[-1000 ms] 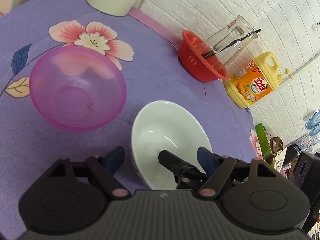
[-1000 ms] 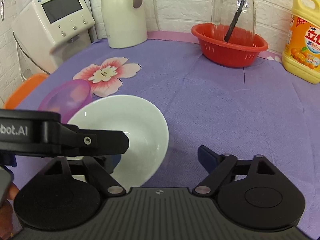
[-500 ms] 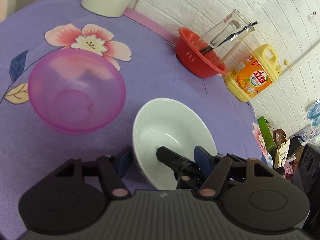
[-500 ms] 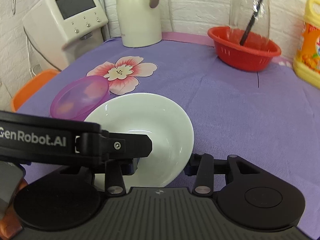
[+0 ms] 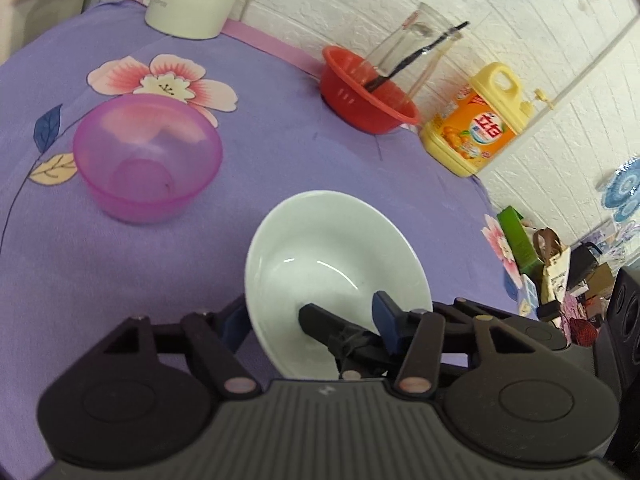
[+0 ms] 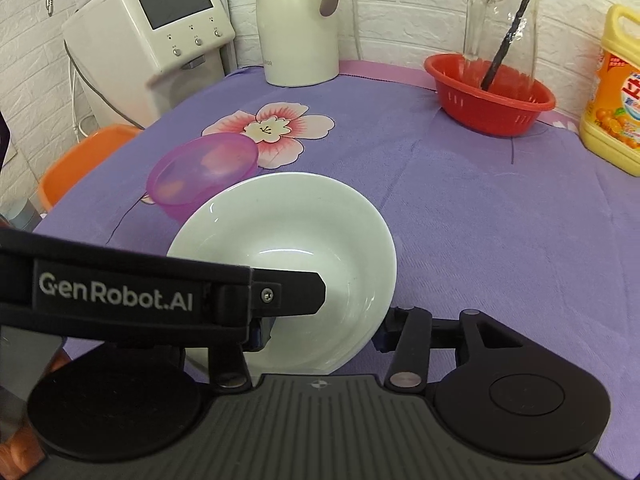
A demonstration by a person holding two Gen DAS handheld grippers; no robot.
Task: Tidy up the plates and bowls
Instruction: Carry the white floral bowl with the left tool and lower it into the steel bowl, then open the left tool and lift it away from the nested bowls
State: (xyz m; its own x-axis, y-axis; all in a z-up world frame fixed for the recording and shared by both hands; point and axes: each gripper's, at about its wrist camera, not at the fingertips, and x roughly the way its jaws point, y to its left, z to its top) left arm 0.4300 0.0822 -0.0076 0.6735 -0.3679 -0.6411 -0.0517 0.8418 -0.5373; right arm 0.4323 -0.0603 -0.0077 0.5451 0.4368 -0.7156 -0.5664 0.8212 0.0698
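Observation:
A white bowl (image 5: 332, 256) is held tilted above the purple tablecloth. My left gripper (image 5: 310, 320) is shut on its near rim, one finger outside and one inside. My right gripper (image 6: 326, 332) is shut on the same bowl (image 6: 292, 248), with a finger on each side of its rim. The left gripper's finger crosses the right wrist view. A translucent pink bowl (image 5: 146, 162) sits upright on the cloth to the left; it also shows in the right wrist view (image 6: 202, 174), just beyond the white bowl.
A red basket (image 6: 490, 102) holding a glass jar (image 6: 500, 28) stands at the back right, beside a yellow detergent bottle (image 6: 616, 92). A white kettle (image 6: 298, 20) and a white appliance (image 6: 148, 40) stand at the back left. An orange stool (image 6: 80, 160) is left of the table.
Both grippers have closed on the white bowl's rim and lifted it, tilted, off the cloth. The pink bowl has not moved.

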